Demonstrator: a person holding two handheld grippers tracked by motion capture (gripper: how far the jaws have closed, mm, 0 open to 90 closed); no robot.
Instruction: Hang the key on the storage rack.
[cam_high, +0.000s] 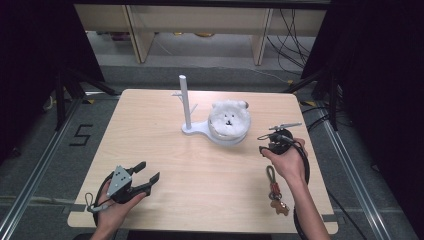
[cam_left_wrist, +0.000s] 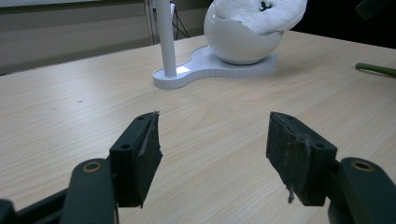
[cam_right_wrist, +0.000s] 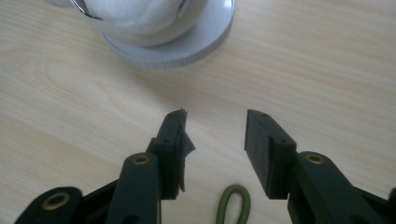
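A white stand (cam_high: 185, 102) with a tall pole and short side pegs rises from the middle of the wooden table (cam_high: 165, 150). On its base sits a white bowl (cam_high: 227, 137) holding a white plush bear (cam_high: 229, 116). A keychain (cam_high: 274, 189) with a green loop and a brown charm lies at the front right. My left gripper (cam_high: 149, 171) rests at the front left, open with nothing between its jaws, and faces the stand (cam_left_wrist: 166, 39) and bowl (cam_left_wrist: 238, 46). My right gripper (cam_high: 270, 143) hovers open just right of the bowl, tilted down at the table, with the green loop (cam_right_wrist: 233, 205) below its jaws.
The table's front edge runs close under both hands. Bare wood lies between the left gripper (cam_left_wrist: 212, 140) and the stand. The bowl's round base (cam_right_wrist: 196, 44) lies just ahead of the right gripper (cam_right_wrist: 215, 128). Dark tripod legs and cables stand on the floor around the table.
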